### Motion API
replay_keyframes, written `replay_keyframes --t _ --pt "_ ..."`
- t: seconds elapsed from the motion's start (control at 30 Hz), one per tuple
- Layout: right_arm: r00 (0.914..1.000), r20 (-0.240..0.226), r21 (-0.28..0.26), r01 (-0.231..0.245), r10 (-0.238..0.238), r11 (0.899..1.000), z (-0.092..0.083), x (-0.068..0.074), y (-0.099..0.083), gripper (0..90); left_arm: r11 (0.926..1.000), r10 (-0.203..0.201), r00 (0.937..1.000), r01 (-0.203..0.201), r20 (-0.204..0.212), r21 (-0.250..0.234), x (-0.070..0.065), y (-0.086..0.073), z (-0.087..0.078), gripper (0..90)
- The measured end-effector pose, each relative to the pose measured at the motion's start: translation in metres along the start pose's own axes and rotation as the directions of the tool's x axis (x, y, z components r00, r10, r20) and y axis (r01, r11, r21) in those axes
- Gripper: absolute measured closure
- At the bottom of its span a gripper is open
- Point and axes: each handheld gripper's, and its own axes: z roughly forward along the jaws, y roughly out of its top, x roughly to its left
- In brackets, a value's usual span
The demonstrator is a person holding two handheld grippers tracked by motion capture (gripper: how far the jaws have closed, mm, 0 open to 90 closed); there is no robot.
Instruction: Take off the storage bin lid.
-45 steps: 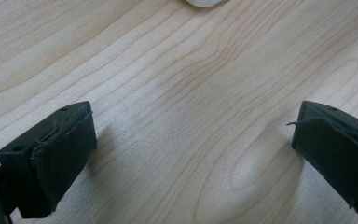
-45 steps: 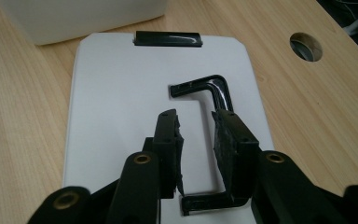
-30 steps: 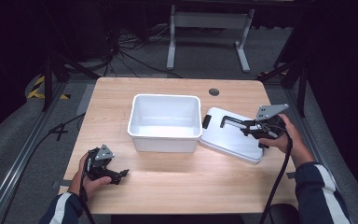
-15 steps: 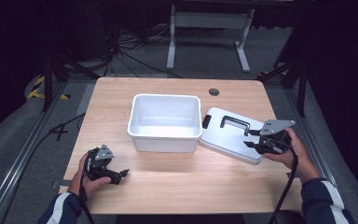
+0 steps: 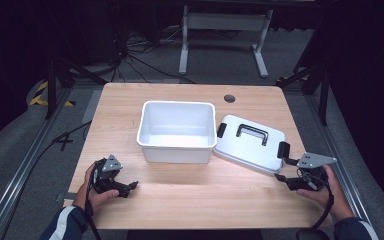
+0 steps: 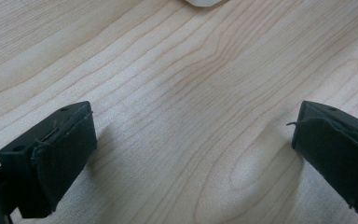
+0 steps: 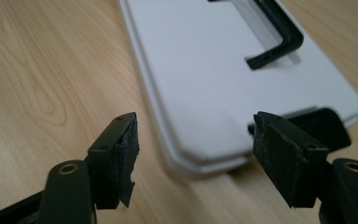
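Both the left gripper (image 6: 193, 154) and right gripper (image 7: 196, 158) are released, the flat white plastic lid with black handle (image 7: 223, 74) lying just beyond the right jaws.

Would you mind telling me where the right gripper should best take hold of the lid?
Probably the black handle on top of the lid, from above. The lid lies flat with thin edges, while the handle stands clear as a raised bar. The right gripper is open beside it.

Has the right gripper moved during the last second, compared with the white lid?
Yes. The right gripper has drawn back toward the person. A second ago it was over the lid; now it sits open near the table's front edge, past the lid's corner.
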Motion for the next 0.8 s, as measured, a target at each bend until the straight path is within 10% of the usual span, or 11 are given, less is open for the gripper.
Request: replay_keyframes --t 0.43,0.8 --pt "0.9861 0.007 0.005 -0.166 0.166 0.986 0.012 0.002 -0.038 23.2 1.0 0.0 1.0 0.0 0.0 0.0 0.0 0.0 0.0 0.3" --pt "0.9849 0.009 0.008 -0.173 0.173 0.985 0.012 0.002 -0.038 22.6 1.0 0.001 1.0 -0.001 0.0 -0.001 0.0 0.0 0.0 0.2"
